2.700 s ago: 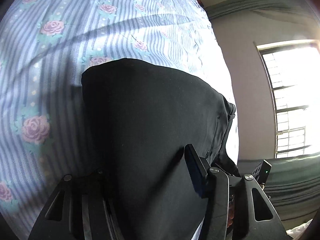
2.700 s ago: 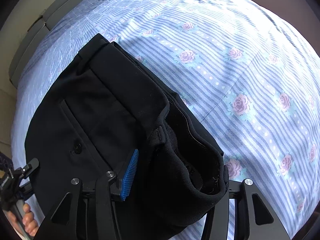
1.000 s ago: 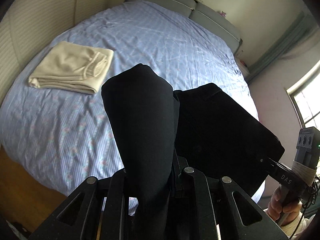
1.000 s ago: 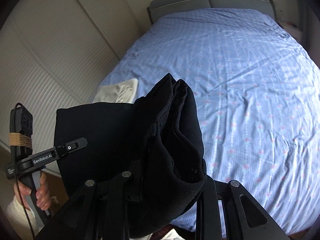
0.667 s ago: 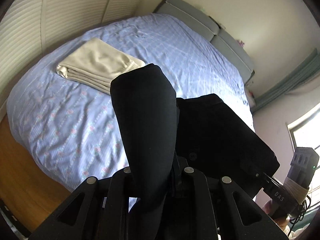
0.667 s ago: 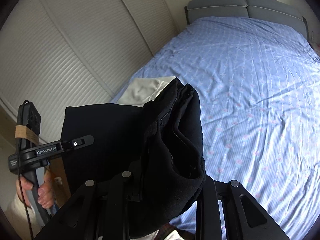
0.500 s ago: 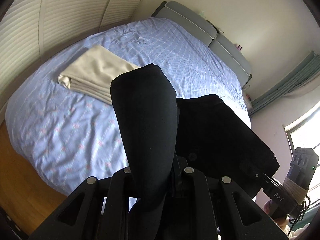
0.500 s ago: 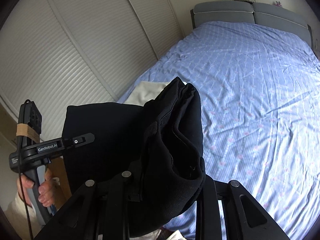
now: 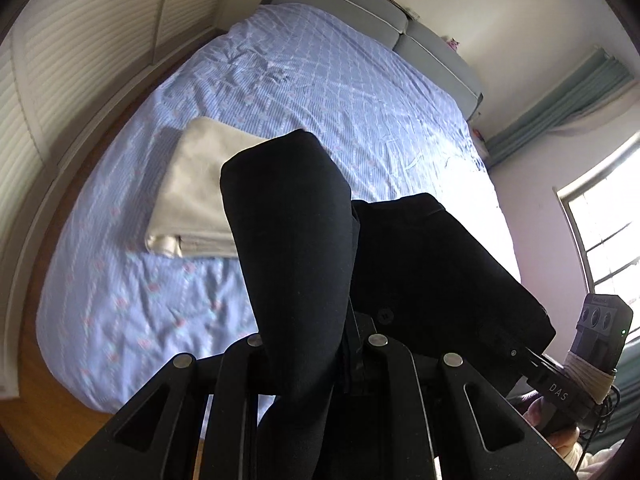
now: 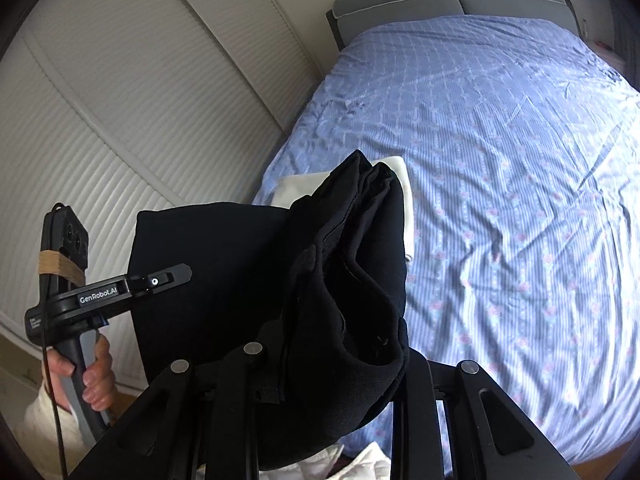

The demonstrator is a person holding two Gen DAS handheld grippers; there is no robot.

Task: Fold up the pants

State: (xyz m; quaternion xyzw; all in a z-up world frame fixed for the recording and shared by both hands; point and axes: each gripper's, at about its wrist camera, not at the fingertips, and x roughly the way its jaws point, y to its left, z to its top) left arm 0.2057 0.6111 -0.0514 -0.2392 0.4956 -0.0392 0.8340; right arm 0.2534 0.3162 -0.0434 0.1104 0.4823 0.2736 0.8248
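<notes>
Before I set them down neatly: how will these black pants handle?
Likely floppy: the black pants droop over the left gripper. Probably bulky, given thick bunched layers at the right gripper. Apparently not slippery; both jaws hold them.

The folded black pants [image 9: 292, 248] were lying flat on the blue flowery bed sheet [image 9: 344, 92] a little while ago. Now they are lifted up, pinched at one end by the left gripper [image 9: 312, 344] and at the other by the right gripper [image 10: 324, 356]. The folded cream cloth [image 9: 196, 184] has come closer, just beyond the left gripper's tips.
</notes>
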